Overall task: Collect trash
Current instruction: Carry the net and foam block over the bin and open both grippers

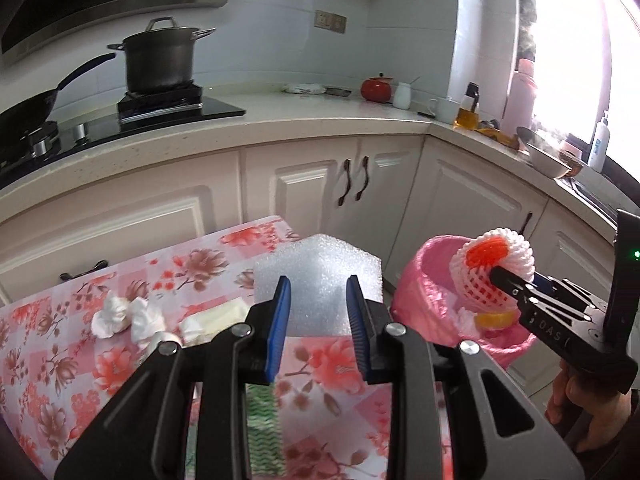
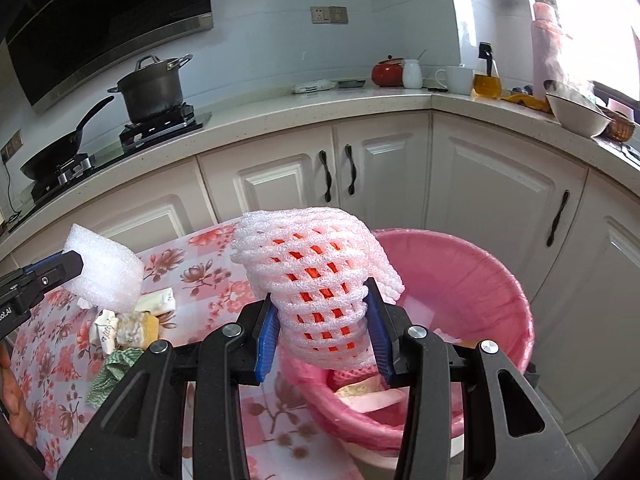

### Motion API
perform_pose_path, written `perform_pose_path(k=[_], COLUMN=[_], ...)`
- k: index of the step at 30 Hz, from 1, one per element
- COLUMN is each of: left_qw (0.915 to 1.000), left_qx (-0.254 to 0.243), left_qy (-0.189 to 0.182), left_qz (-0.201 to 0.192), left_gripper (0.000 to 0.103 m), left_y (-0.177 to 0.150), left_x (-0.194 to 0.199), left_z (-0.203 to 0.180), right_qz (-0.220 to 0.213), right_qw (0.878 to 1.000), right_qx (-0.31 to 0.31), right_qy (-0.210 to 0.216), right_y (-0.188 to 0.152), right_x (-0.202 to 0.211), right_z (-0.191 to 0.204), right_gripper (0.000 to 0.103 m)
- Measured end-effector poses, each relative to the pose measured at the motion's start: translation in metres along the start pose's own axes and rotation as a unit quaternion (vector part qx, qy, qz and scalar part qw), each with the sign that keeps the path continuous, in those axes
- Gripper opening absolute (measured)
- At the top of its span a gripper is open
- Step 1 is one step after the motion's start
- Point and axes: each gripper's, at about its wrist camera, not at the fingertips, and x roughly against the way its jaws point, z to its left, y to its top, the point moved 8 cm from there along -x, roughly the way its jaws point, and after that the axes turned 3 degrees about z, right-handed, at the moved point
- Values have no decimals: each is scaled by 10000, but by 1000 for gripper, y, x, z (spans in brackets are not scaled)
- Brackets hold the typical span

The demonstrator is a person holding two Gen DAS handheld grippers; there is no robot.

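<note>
Two tongs, left (image 1: 318, 300) pinching white foam block (image 1: 320, 268), right (image 2: 320, 320) pinching foam fruit net (image 2: 316, 276) over pink bin (image 2: 500, 280)

- The tablecloth (image 1: 120, 364) was pink-checked with red and brown flowers.
- The foam block (image 1: 320, 276) was white.
- The fruit net (image 2: 316, 280) was white mesh over orange-red.
- The bin liner (image 2: 472, 276) was pink.
- The crumpled cloth (image 2: 114, 372) was green-and-white zigzag.

Foam block (image 1: 318, 276) between left gripper (image 1: 318, 320) fingers, above surface (image 1: 60, 352). Tissues (image 1: 128, 316) left on surface. Bin (image 2: 460, 320) right of surface; foam net (image 2: 316, 280) in right gripper (image 2: 320, 332), over bin.
</note>
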Motion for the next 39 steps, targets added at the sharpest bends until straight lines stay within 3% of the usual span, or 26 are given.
perform_pose_path(k=[10, 12, 19, 25, 27, 33, 39], left_qw=[9962, 9955, 9925, 9953, 9973, 9979, 9936], left_qx=[-555, -619, -744, -511, -372, 64, 388], left_qy=[-663, -714, -934, -760, -561, -138, 2], left_qz=[-22, 12, 248, 316, 299, 637, 1058], left_gripper=[25, 20, 20, 22, 44, 57, 68], left_y=[29, 29, 24, 22, 20, -18, -71], left_x=[-43, -51, -78, -86, -85, -91, -90], left_z=[-110, -122, -150, -124, -101, -31, 5], right_qz=[92, 123, 240, 411, 421, 425, 324], right_qw=[9985, 9980, 9973, 9969, 9969, 9968, 9974], right_qx=[-341, -404, -495, -497, -482, -512, -473], right_qy=[-427, -465, -491, -461, -450, -441, -449], right_y=[-3, -7, -17, -31, -32, -35, -33], right_x=[-11, -14, -24, -36, -38, -40, -34], right_z=[-76, -86, -101, -101, -99, -97, -89], right_gripper=[40, 40, 40, 40, 40, 40, 40])
